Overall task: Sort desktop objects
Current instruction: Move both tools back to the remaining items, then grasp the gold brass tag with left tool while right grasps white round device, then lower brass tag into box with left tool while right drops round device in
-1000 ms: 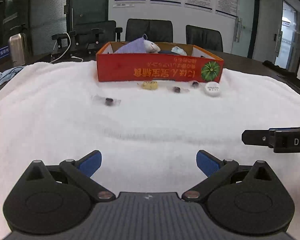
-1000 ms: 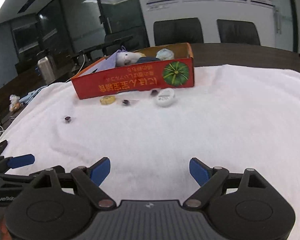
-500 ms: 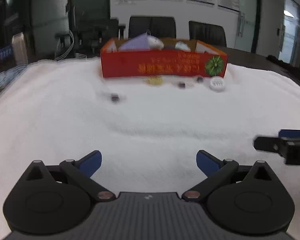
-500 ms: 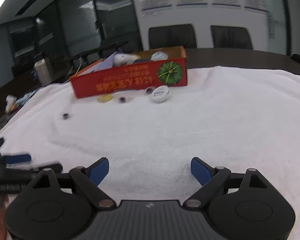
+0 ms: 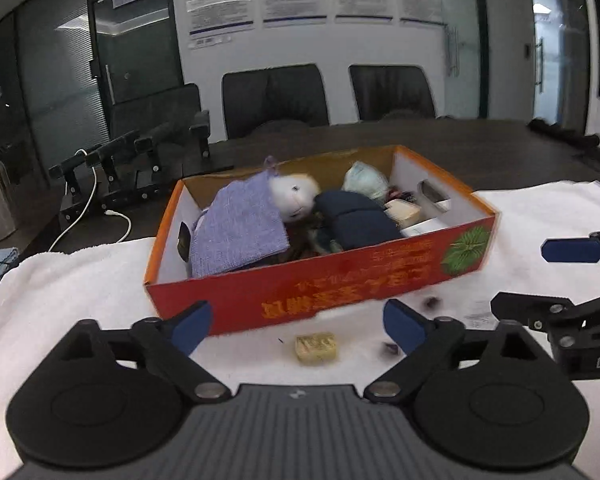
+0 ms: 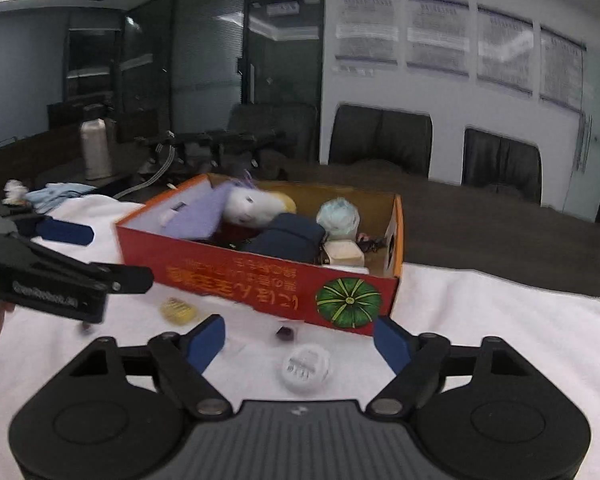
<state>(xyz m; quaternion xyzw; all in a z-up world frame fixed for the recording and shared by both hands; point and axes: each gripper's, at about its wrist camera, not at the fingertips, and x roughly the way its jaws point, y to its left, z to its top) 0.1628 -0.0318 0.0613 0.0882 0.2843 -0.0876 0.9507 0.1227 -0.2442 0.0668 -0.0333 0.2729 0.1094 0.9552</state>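
A red cardboard box (image 5: 340, 288) (image 6: 260, 276) stands on the white towel, holding a purple cloth (image 5: 236, 228), a white plush toy (image 5: 292, 196), a dark pouch (image 5: 356, 220) and other items. In front of it lie a yellow wrapped candy (image 5: 316, 346) (image 6: 179, 310), small dark candies (image 5: 390, 348) (image 6: 285, 333) and a white round lid (image 6: 306, 367). My left gripper (image 5: 298, 322) is open, just above the yellow candy. My right gripper (image 6: 300, 338) is open, just above the white lid. Each gripper shows in the other's view, the right one (image 5: 572, 280) and the left one (image 6: 80, 264).
The white towel (image 5: 60, 300) covers a dark conference table (image 5: 500, 152). Black chairs (image 5: 276, 96) stand behind it. A steel flask (image 6: 96, 152), cables and black stands (image 5: 132, 168) sit at the far left, with a blue cloth (image 6: 56, 194).
Both grippers have moved forward and higher, close to the red box, and now look down into it. Both stay open and empty.
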